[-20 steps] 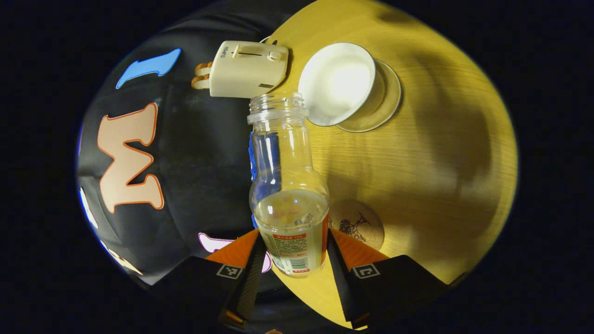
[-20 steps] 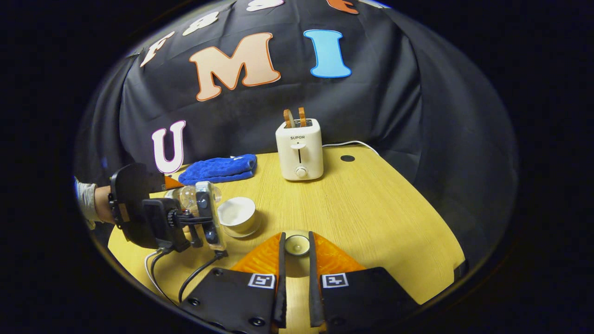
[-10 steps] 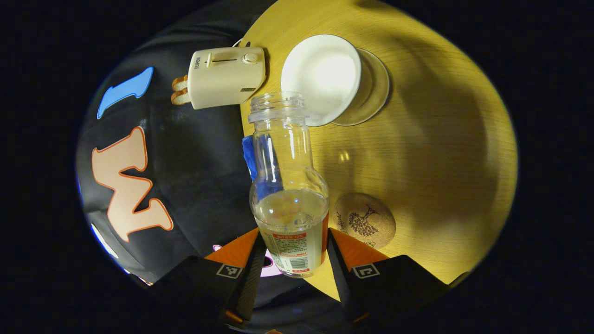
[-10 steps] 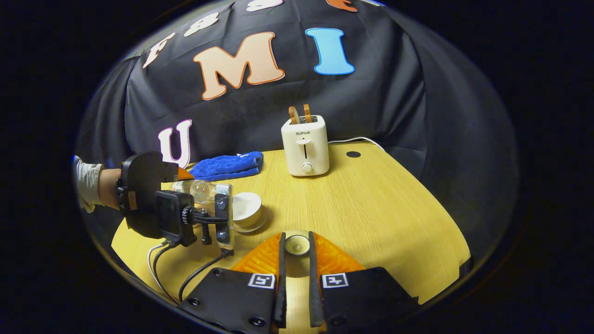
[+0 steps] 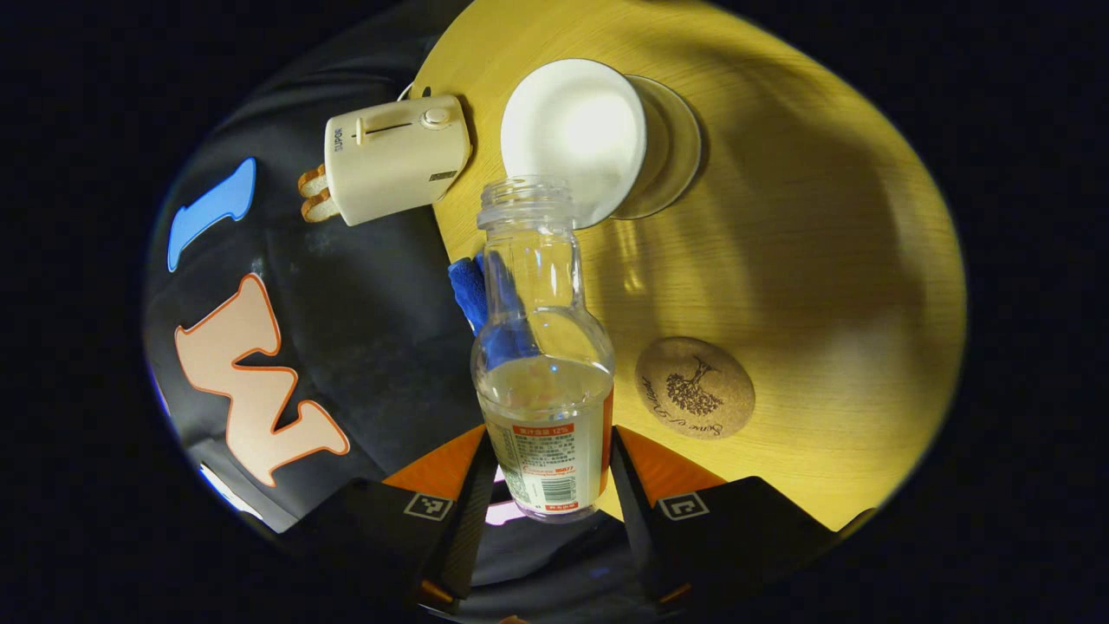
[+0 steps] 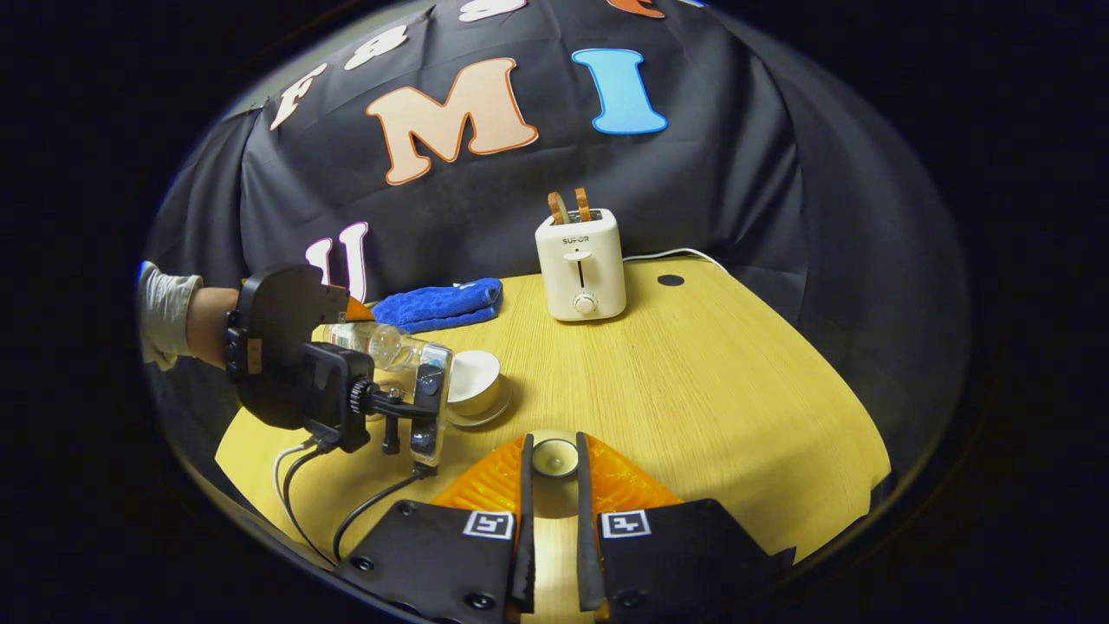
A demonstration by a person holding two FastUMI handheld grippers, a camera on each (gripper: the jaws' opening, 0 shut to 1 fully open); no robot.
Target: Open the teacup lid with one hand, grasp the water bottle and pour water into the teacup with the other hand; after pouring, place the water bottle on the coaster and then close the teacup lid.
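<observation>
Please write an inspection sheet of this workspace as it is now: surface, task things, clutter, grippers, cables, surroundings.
Surface: wooden table, round-edged, with a small dark hole near the toaster.
Job's things: water bottle uncapped, tilted, mouth toward the open teacup on its saucer; some water inside; teacup lid off the cup; cork coaster bare.
Clutter: toaster with two bread slices; folded blue towel.
Grippers: left gripper shut on the water bottle; right gripper shut on the teacup lid.
Cables: black and white leads hang from the left gripper; toaster's white cord.
Surroundings: black cloth wall.
</observation>
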